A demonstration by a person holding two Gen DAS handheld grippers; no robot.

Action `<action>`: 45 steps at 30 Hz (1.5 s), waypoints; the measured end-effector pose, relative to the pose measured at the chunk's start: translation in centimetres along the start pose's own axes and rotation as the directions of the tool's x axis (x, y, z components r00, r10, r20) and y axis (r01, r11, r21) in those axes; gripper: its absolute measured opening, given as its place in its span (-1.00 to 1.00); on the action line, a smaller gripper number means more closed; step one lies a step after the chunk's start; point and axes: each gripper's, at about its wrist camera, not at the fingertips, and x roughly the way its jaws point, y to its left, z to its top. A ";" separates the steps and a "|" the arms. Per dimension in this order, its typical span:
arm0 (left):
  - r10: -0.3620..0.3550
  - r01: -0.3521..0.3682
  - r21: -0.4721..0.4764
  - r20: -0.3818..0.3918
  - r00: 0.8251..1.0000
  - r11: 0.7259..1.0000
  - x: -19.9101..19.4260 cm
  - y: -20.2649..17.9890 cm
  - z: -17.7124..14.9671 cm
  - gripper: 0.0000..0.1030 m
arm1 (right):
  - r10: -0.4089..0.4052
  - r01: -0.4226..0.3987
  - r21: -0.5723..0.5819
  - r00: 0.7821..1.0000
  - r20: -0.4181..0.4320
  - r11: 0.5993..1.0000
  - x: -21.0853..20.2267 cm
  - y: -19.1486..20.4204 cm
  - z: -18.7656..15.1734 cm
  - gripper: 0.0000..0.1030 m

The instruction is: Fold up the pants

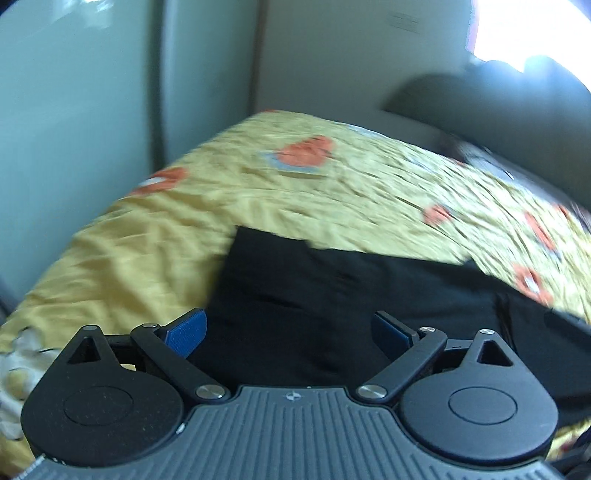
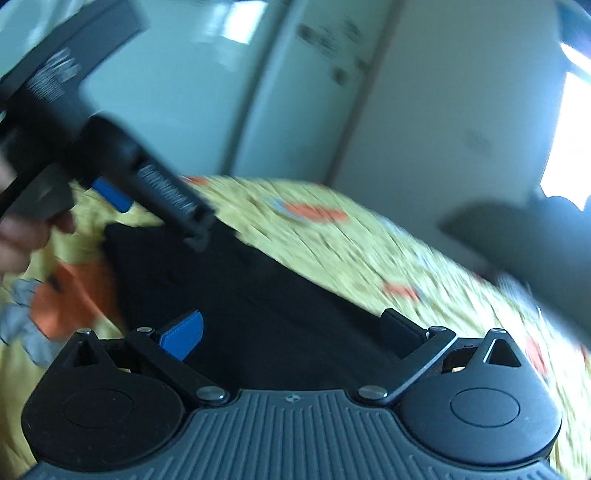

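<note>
Black pants (image 1: 332,291) lie flat on a yellow bedspread (image 1: 155,236) with orange flowers. My left gripper (image 1: 290,332) is open, its blue-padded fingers (image 1: 186,332) spread wide just above the near edge of the pants. My right gripper (image 2: 291,332) is open too, above the same black pants (image 2: 258,306). In the right wrist view the left gripper (image 2: 110,195) shows at upper left, held by a hand, over the pants' far corner. Both views are motion-blurred.
The bed fills both views. A pale green wall (image 1: 74,110) and a door frame stand behind it. A dark grey pillow or cushion (image 1: 498,107) lies at the far right of the bed, under a bright window (image 1: 535,29).
</note>
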 end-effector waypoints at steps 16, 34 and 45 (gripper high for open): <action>-0.278 0.195 -0.405 -0.157 0.948 0.893 0.8 8.7 0.0 0.80 | 0.143 -0.161 -0.328 0.987 -0.079 0.931 4.9 10.2 2.4 0.16; -0.609 0.346 -0.769 -0.071 0.790 0.538 7.3 11.4 -2.1 0.82 | 0.098 -0.094 -0.150 0.995 0.023 0.984 7.6 8.6 4.6 -0.30; -0.487 0.343 -0.569 -0.117 0.866 0.747 8.2 9.3 1.3 0.73 | 0.075 -0.061 -0.281 0.996 0.039 0.958 8.2 10.4 3.9 -0.75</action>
